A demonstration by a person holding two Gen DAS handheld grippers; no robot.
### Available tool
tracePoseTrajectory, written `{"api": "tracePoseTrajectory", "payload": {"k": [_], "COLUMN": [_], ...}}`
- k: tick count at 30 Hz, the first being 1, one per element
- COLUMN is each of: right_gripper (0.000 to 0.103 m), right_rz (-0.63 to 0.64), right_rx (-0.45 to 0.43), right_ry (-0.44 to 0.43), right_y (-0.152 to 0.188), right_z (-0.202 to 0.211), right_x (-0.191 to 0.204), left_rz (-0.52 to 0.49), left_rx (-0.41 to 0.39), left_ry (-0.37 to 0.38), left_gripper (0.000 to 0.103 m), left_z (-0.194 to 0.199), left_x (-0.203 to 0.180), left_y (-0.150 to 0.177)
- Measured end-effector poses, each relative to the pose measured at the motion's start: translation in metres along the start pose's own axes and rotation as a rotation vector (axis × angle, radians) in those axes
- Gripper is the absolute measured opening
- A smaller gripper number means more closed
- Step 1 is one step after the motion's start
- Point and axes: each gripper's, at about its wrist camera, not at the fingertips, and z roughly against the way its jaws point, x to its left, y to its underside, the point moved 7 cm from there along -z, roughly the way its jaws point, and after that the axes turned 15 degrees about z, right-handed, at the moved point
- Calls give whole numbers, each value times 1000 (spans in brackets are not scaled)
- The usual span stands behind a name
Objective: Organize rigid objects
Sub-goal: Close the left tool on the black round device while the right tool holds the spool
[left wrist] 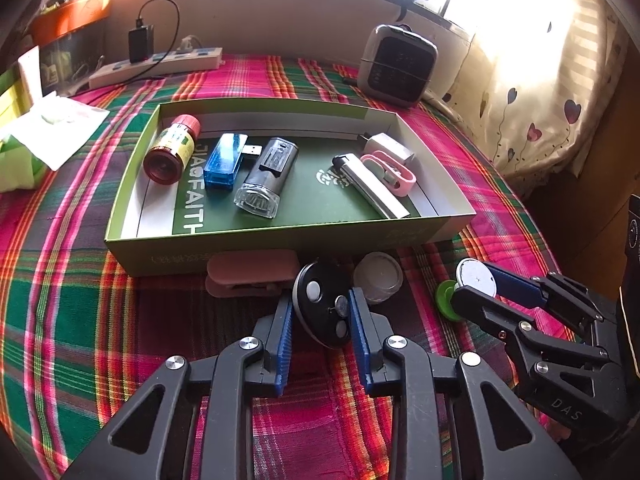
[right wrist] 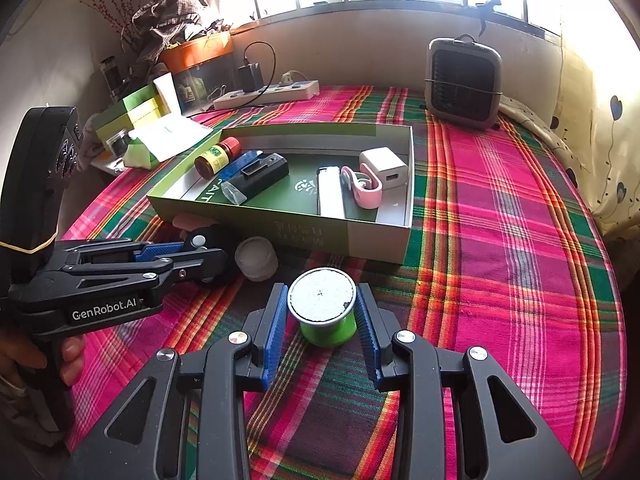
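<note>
Green spool [right wrist: 325, 312], white-topped, stands upright on plaid.

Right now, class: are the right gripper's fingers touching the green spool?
Apart. The right wrist view shows plaid cloth between each blue finger and the green spool; the right gripper only straddles it.

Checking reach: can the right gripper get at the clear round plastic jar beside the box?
Probably not directly: the right gripper straddles the green spool, and the clear round plastic jar sits beyond it, beside the left gripper.
</note>
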Motion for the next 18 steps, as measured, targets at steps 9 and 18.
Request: {"api": "tracePoseTrajectory", "payload": {"k": [9, 18], "right_gripper": [35, 35], "right_rz": [-1, 1], "right_rx": [3, 4], "right_ry": [2, 5], "right_y": [0, 0], "right_z": [0, 0], "right_x": [0, 0], "left_rz": [-1, -4], "left_rx": [-3, -3], "left_ry": [1, 1], "left_gripper": [25, 25], "left_z": [2, 2], "left_x": [0, 0], "left_y": [1, 2]}}
